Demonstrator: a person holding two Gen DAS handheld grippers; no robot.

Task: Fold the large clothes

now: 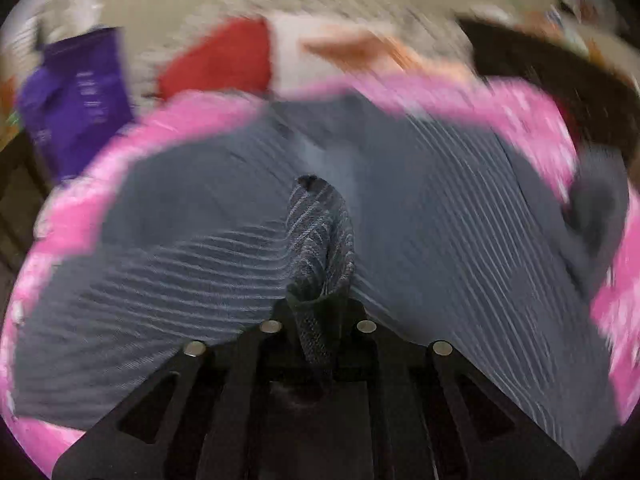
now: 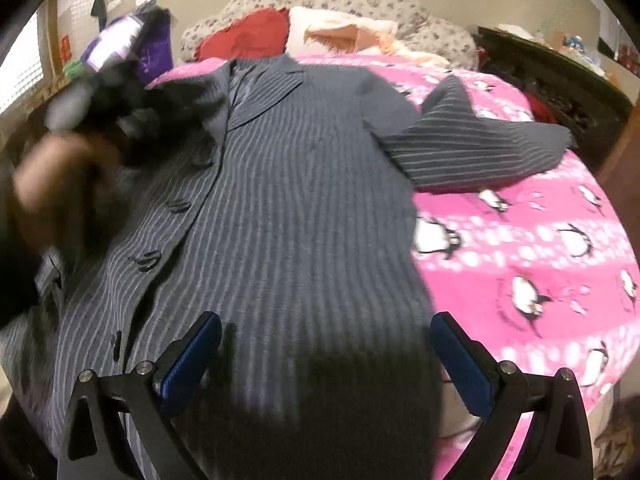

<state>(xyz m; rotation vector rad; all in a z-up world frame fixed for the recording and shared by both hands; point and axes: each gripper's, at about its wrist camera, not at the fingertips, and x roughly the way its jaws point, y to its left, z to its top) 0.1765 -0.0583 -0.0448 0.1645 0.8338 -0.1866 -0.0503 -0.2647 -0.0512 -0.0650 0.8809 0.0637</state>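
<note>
Pinching a bunched fold of the grey pinstriped cloth jacket (image 2: 280,200), the left claw (image 1: 320,280) is clamped tight. The jacket lies spread on the pink penguin blanket (image 2: 520,240). The right claw (image 2: 324,360) hangs wide apart over the near hem. Pulling fast could wrinkle it.

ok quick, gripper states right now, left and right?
Left gripper: shut on a bunched fold of the pinstriped jacket.
Right gripper: open, above the jacket, holding nothing.

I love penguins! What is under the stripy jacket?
The jacket lies on a pink penguin blanket, which shows all around it. Whatever is printed beneath the jacket is covered, so more penguins there cannot be seen.
</note>
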